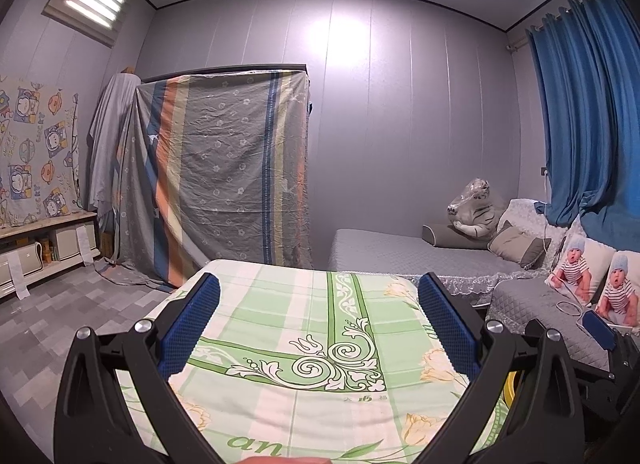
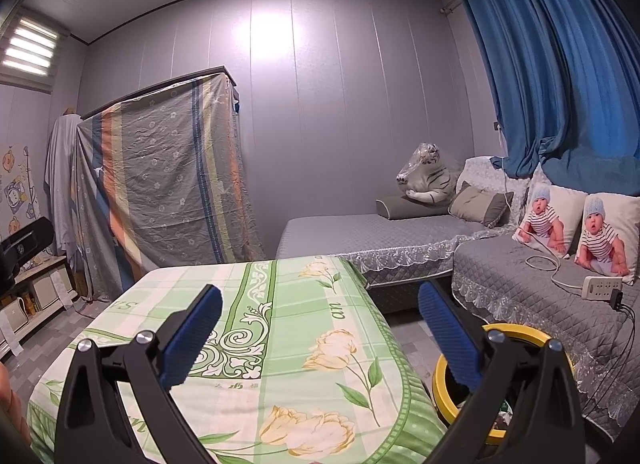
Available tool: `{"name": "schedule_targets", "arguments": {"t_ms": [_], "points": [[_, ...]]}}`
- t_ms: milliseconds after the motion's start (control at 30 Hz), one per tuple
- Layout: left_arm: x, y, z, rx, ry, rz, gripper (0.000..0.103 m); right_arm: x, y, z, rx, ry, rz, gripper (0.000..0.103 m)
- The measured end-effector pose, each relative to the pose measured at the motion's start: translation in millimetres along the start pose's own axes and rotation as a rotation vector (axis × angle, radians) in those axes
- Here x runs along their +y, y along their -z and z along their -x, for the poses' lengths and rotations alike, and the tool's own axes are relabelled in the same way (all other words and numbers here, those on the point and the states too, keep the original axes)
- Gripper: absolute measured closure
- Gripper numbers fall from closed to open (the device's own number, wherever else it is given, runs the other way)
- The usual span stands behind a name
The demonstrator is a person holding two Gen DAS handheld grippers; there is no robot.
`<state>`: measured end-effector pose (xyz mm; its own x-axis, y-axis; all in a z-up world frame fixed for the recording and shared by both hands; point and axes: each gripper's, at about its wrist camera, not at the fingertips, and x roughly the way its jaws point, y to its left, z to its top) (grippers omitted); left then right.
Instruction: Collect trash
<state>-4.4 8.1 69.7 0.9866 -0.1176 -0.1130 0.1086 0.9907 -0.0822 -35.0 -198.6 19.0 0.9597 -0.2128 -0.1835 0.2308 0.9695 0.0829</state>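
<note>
My left gripper is open and empty, held above a table covered with a green floral cloth. My right gripper is open and empty over the same cloth, near its right edge. A yellow-rimmed trash bin stands on the floor right of the table, partly hidden behind my right finger; a sliver of it shows in the left wrist view. No loose trash shows on the cloth. The other gripper shows at the right edge of the left wrist view.
A grey quilted sofa with baby-print pillows, a power strip and a plush tiger runs along the right. A sheet-draped wardrobe stands at the back. A low shelf lines the left wall.
</note>
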Motion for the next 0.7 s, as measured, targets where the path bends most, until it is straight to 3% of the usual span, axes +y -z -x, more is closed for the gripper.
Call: {"name": "schedule_targets", "arguments": {"t_ms": [700], "points": [[1.2, 2.1, -7.2, 0.014, 0.014, 0.005, 0.008, 2.9, 6.0, -5.6, 0.022, 0.002, -0.007, 0.008]]}}
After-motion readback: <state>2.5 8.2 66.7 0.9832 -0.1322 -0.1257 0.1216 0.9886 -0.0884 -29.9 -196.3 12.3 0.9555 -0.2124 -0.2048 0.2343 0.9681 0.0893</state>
